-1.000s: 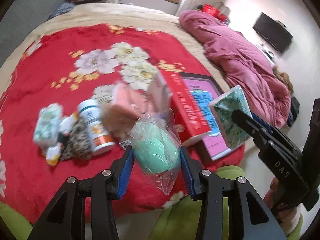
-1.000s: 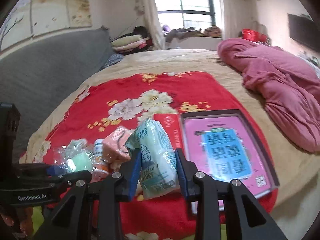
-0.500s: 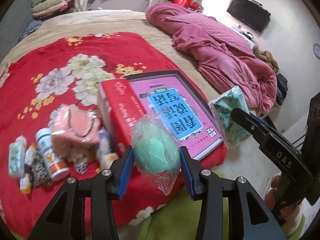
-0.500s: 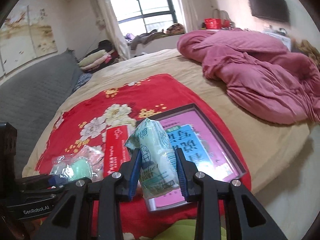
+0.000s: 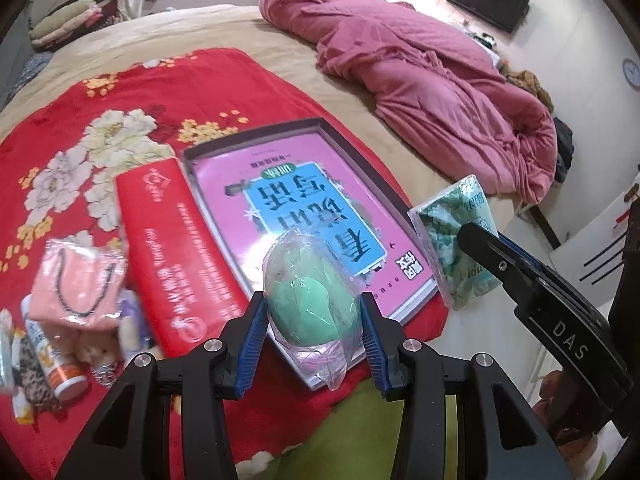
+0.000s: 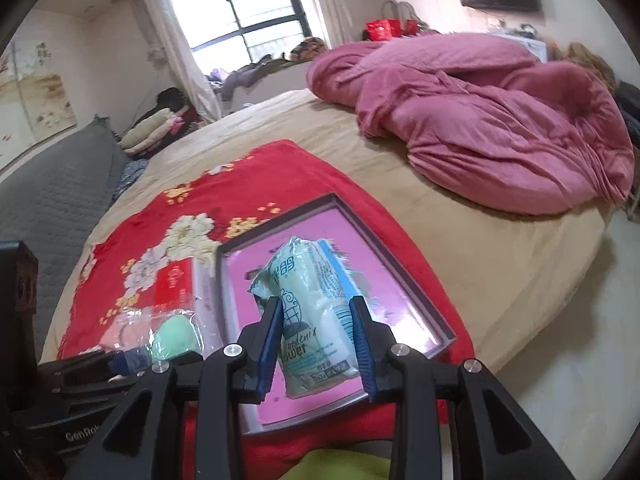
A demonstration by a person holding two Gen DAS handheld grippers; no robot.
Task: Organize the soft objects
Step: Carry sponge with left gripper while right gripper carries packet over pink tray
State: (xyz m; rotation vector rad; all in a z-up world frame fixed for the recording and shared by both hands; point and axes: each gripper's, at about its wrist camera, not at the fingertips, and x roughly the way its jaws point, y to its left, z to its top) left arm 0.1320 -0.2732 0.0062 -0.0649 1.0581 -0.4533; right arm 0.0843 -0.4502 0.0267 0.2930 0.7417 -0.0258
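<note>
Left hand-held gripper point(image 5: 313, 334): clenched on green sponge point(image 5: 312, 312) in clear bag, blue pads pressing both sides, bag tail hanging below tips. Held in air over near corner of tray point(image 5: 394, 196), w/ pink book point(image 5: 304, 204) lying flat inside it, just ahead of tips. Red box point(image 5: 172, 248) immediately left of tray, touching or nearly so. Further left & slightly nearer: pink pouch point(image 5: 76, 284), blurred; below it pill bottle point(image 5: 56, 364) w/ orange band lying on its side, plus small packets at frame edge, too blurred to tell apart. All on red floral blanket point(image 5: 132, 92) spread on bed point(image 5: 256, 36). Pink duvet point(image 5: 432, 76) bunched far ahead-right, well apart from tray. Green cloth at bottom edge, under gripper.

Right hand-held gripper point(image 6: 316, 344): clenched on tissue pack point(image 6: 310, 312), pale green, upright-ish, top leaning slightly left; pads gripping lower half. Pack held above tray point(image 6: 404, 272), near its front part; can't tell if touching book. Seen from left cam, same pack point(image 5: 456, 240) to the right of left gripper, off tray's right edge, over floor/bed edge region. From right cam, sponge point(image 6: 176, 336) & left gripper low-left, near; red box point(image 6: 174, 282) ahead-left beside tray.

Both grippers side by side, close, not touching, each angled down toward tray.
</note>
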